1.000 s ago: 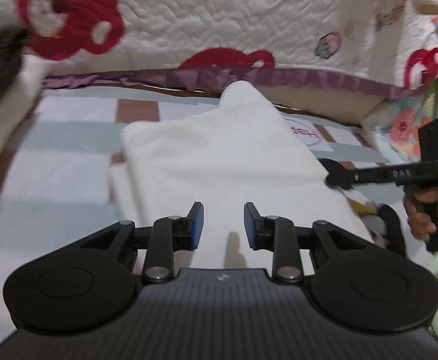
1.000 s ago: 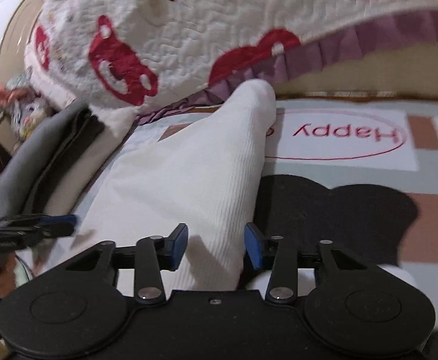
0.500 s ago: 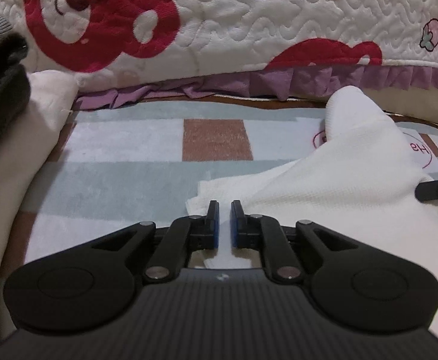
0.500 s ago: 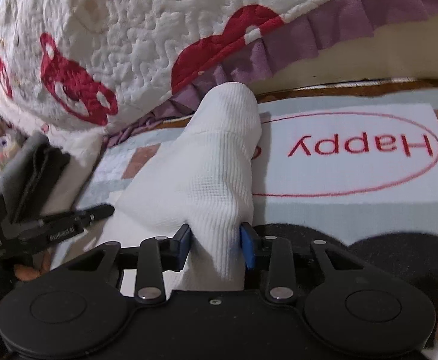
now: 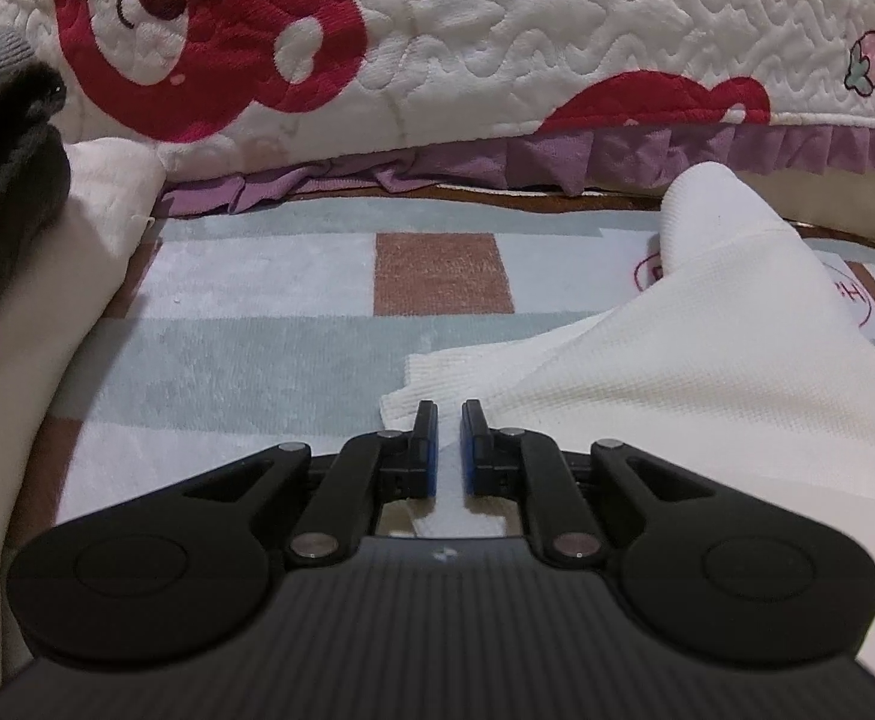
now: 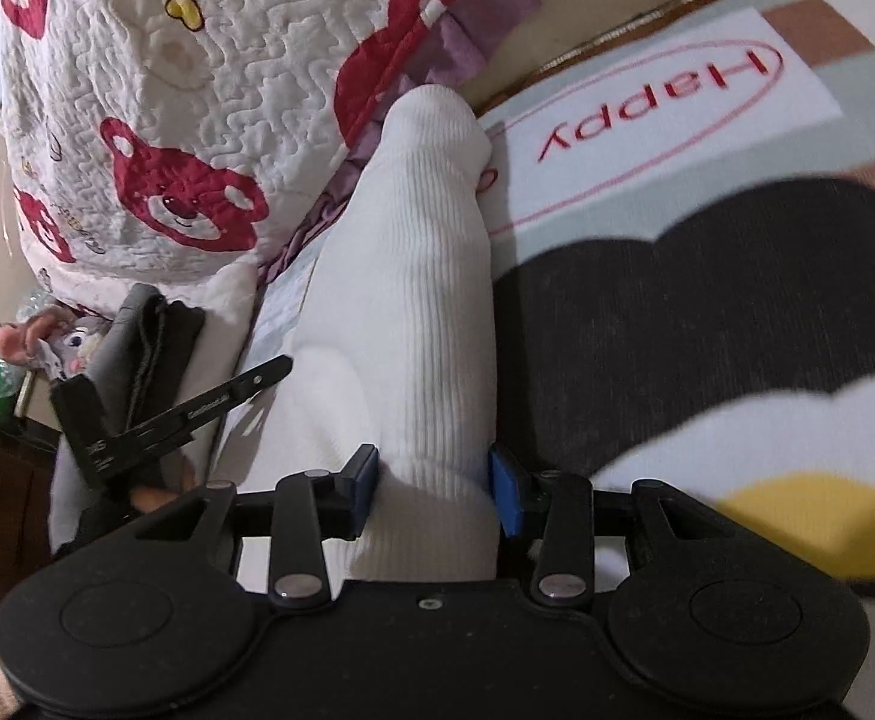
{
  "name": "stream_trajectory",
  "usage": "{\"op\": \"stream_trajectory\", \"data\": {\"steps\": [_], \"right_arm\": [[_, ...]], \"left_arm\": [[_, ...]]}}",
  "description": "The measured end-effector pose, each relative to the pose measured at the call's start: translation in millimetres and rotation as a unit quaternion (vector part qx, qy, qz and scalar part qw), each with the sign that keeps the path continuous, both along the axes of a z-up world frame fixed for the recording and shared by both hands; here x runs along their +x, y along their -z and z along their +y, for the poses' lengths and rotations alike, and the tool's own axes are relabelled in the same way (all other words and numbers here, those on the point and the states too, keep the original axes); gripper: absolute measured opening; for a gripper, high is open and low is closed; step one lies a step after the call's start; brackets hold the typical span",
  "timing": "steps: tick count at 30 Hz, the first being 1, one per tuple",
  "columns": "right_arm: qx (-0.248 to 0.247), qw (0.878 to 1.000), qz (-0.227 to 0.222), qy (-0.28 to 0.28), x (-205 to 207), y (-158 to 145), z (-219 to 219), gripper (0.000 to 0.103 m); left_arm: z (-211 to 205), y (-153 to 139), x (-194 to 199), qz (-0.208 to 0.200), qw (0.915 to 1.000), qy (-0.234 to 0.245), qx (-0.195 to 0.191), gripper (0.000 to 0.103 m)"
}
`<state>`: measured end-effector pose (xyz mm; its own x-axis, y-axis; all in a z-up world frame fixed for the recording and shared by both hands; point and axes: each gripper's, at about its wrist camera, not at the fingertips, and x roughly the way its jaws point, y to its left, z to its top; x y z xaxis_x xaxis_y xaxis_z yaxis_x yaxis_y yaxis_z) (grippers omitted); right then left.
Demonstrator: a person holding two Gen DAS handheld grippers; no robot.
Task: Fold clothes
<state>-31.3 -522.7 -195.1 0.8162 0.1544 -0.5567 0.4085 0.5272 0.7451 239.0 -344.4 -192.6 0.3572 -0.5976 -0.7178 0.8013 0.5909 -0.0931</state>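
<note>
Left wrist view: my left gripper [image 5: 448,441] pinched the white garment [image 5: 707,372], right gripper [image 6: 432,495] clamped a bunched fold [image 6: 419,300]; folding looked partway.

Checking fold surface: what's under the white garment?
The white garment lies on a checked mat, covering part of its red "Happy" print. Anything else beneath is hidden.

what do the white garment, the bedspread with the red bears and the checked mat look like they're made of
White garment: soft ribbed or waffle knit, matte, showing fine lengthwise ridges; likely cotton, though the fibre cannot be told. Bedspread: quilted padded fabric, with wavy stitched channels and a purple ruffled trim. Checked mat: short plush pile, fuzzy and matte, like fleece or low carpet.
</note>
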Motion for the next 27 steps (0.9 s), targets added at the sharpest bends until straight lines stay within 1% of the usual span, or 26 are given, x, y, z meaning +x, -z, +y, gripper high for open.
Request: {"op": "stream_trajectory", "data": {"steps": [3,7,9,11,12,14,16,18,20,22,23,25,27], "right_arm": [[0.015,1.000,-0.006,-0.006,-11,2,4,0.048],[0.004,0.999,0.000,-0.039,-23,2,21,0.050],[-0.001,0.998,0.003,-0.056,-29,2,29,0.052],[-0.006,0.997,0.007,-0.073,-35,2,37,0.052],[-0.009,0.997,0.008,-0.082,-38,2,41,0.052],[-0.010,0.996,0.007,-0.087,-44,2,48,0.052],[-0.007,0.996,0.003,-0.087,-51,3,54,0.052],[0.001,0.997,-0.002,-0.080,-57,5,57,0.052],[0.003,0.997,-0.004,-0.076,-62,6,60,0.052],[-0.010,0.997,0.000,-0.078,-63,3,65,0.052],[-0.017,0.997,0.002,-0.079,-64,2,67,0.052],[-0.033,0.997,0.007,-0.076,-67,-1,73,0.051],[-0.042,0.997,0.013,-0.069,-72,-3,77,0.051]], "left_arm": [[1,0,-1,0.001,1.0000,-0.002,0.000,0.009],[2,-1,-1,0.003,1.0000,-0.004,-0.002,0.009],[4,-5,-3,0.006,0.9999,-0.012,-0.001,0.009],[15,-14,-6,0.007,0.9996,-0.019,-0.020,0.010],[25,-20,-8,0.010,0.9989,-0.017,-0.042,0.011],[45,-32,-20,0.016,0.9964,0.005,-0.083,0.013],[57,-41,-44,0.023,0.9940,0.051,-0.094,0.013],[65,-41,-69,0.026,0.9925,0.100,-0.065,0.013],[74,-33,-89,0.020,0.9909,0.130,-0.031,0.013],[91,-25,-102,0.009,0.9909,0.133,-0.023,0.012],[100,-22,-107,0.002,0.9914,0.128,-0.025,0.012],[116,-24,-113,-0.007,0.9920,0.122,-0.030,0.012],[123,-27,-123,-0.018,0.9919,0.124,-0.023,0.012]]}}
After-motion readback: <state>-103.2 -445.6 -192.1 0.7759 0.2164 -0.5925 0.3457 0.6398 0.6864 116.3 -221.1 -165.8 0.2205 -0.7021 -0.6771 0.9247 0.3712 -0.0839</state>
